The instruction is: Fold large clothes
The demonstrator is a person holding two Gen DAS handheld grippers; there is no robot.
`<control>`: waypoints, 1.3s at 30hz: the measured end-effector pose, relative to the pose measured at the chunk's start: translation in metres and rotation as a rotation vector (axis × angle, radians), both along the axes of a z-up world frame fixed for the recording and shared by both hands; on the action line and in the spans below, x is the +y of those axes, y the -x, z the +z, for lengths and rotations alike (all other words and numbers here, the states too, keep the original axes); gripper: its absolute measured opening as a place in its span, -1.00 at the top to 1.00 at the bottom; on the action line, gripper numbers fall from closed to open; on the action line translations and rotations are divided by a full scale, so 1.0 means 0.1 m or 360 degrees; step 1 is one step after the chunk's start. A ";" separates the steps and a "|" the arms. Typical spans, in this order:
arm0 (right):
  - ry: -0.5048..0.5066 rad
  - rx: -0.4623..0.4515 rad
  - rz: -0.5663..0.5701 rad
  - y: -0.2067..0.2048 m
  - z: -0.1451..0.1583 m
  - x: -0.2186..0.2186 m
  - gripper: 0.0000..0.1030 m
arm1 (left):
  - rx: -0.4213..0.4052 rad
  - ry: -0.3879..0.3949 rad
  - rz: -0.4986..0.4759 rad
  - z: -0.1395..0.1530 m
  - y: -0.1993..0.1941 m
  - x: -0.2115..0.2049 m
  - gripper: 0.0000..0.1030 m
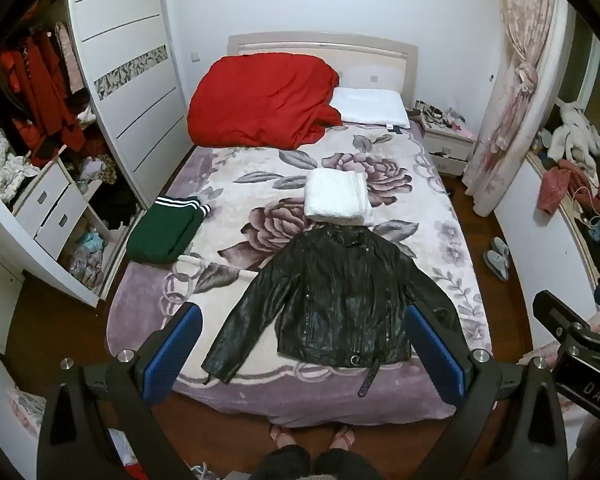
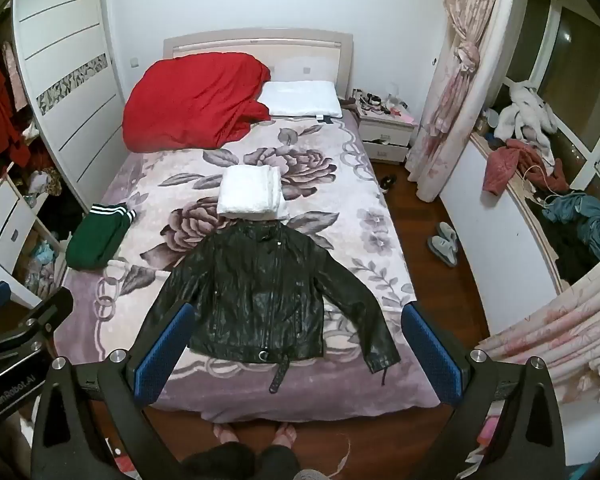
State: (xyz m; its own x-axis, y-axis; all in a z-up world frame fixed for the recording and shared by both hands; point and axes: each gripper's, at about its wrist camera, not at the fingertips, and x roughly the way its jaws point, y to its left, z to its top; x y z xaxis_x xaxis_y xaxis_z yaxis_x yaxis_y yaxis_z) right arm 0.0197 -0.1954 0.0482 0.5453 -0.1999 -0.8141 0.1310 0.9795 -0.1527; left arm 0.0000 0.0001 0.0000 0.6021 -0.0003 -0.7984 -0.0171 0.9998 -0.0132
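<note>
Left→right, left wrist view: green pants point(image 1: 165, 229) folded at mid-left, white stack point(image 1: 337, 197) centre, black jacket point(image 1: 336, 300) flat on bed point(image 1: 452, 216) lower centre, front up, sleeves spread, belt hanging off near edge. Left gripper point(image 1: 304, 354) fingers spread wide, nothing btwn. Right gripper point(image 2: 296, 350) same, empty, above bed foot. We judge folding not started yet. Next: we drop both onto sleeve cuffs, pinch, fold sleeves inward across chest.
</note>
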 end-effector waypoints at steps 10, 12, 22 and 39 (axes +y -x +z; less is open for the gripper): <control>0.0001 -0.0007 0.0004 0.01 0.00 0.01 -1.00 | -0.0008 0.0001 0.0004 0.02 -0.02 0.01 -1.00; 0.0000 -0.0011 0.0005 0.05 -0.03 0.00 -1.00 | -0.0016 -0.0006 0.0001 0.02 -0.02 0.00 -1.00; 0.0000 -0.0015 0.0009 0.05 -0.01 0.01 -1.00 | -0.0006 -0.0002 0.0005 0.02 -0.01 -0.01 -1.00; 0.0001 -0.0021 0.0008 0.01 0.04 0.04 -1.00 | -0.0002 -0.0008 -0.0007 0.09 -0.21 0.06 -1.00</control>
State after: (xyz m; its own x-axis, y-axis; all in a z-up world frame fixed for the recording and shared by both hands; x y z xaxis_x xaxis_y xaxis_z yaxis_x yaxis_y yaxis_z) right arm 0.0183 -0.1913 0.0526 0.5572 -0.1975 -0.8066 0.1278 0.9801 -0.1517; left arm 0.0206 0.0058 0.0088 0.6032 0.0008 -0.7976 -0.0126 0.9999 -0.0085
